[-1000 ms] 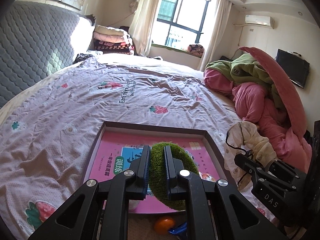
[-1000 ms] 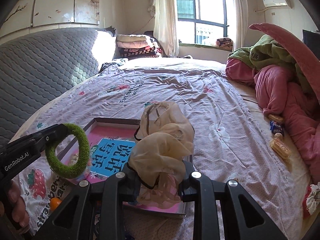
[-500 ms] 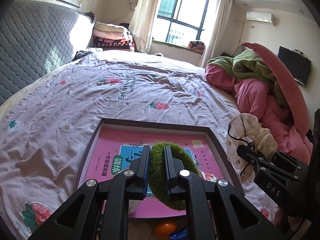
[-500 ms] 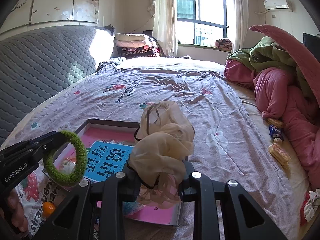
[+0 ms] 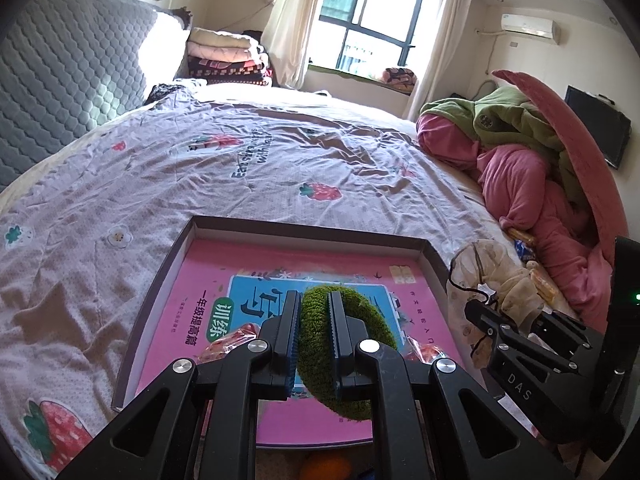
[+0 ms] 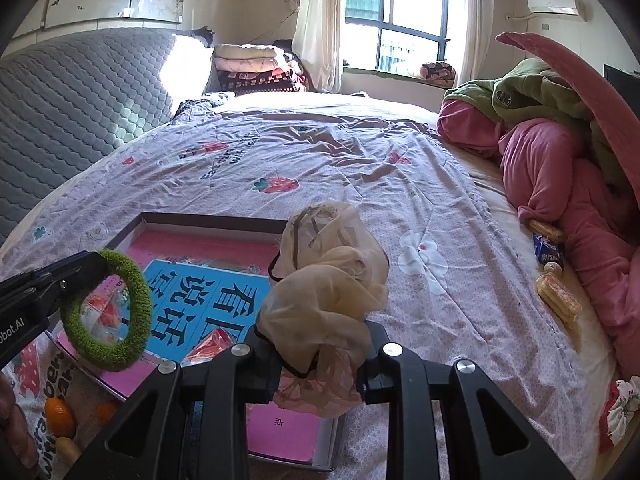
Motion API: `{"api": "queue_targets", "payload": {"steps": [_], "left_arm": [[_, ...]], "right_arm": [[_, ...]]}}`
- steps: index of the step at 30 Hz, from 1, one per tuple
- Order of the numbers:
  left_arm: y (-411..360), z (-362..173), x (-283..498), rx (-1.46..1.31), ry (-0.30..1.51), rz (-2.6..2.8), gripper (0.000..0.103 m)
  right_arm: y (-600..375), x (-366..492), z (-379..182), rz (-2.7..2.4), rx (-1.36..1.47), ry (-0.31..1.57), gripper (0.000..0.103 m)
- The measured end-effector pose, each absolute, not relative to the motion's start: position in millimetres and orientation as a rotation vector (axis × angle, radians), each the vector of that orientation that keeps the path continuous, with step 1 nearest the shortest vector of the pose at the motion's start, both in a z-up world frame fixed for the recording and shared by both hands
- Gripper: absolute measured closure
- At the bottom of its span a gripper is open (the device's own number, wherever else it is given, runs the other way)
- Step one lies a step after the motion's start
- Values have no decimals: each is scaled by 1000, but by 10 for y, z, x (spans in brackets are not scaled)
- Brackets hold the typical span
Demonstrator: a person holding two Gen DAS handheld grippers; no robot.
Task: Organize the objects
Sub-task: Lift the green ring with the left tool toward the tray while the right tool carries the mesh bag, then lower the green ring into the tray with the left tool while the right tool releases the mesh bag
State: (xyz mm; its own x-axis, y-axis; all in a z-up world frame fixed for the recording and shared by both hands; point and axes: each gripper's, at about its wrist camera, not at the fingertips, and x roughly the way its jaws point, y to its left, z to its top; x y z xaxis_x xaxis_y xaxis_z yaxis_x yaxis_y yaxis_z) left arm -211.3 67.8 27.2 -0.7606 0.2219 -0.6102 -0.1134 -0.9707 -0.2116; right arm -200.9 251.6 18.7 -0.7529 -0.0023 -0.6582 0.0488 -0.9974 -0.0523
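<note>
My left gripper [image 5: 314, 298] is shut on a fuzzy green ring [image 5: 360, 314], which hangs over a shallow dark-rimmed box [image 5: 308, 228] lying on the bed. A pink and blue book [image 5: 224, 268] fills the box, with red snack wrappers [image 5: 224, 344] lying on it. From the right wrist view, the left gripper [image 6: 90, 266] holds the green ring [image 6: 138, 284] above the box's near left corner. My right gripper [image 6: 320, 344] is shut on a crumpled beige sheer scrunchie [image 6: 328, 264] over the box's right edge [image 6: 208, 220]. The fabric hides its fingertips.
Small orange fruits [image 6: 60, 416] lie on the quilt in front of the box. Snack packets [image 6: 558, 300] and a blue packet [image 6: 548, 248] lie at the right, beside a pile of pink bedding [image 6: 560, 168]. A grey padded headboard [image 6: 80, 92] runs along the left.
Both grippers have come forward and down toward the box, which now looks larger and closer. The green ring and the beige scrunchie stay gripped as before.
</note>
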Motion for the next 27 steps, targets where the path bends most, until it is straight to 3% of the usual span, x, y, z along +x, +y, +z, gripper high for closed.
{"api": "queue_targets", "payload": {"steps": [27], "left_arm": [[817,0,-2200,-1122,-173,2752,90]], "right_arm": [[2428,-2071,-93,-2875,1183,186,72]]}}
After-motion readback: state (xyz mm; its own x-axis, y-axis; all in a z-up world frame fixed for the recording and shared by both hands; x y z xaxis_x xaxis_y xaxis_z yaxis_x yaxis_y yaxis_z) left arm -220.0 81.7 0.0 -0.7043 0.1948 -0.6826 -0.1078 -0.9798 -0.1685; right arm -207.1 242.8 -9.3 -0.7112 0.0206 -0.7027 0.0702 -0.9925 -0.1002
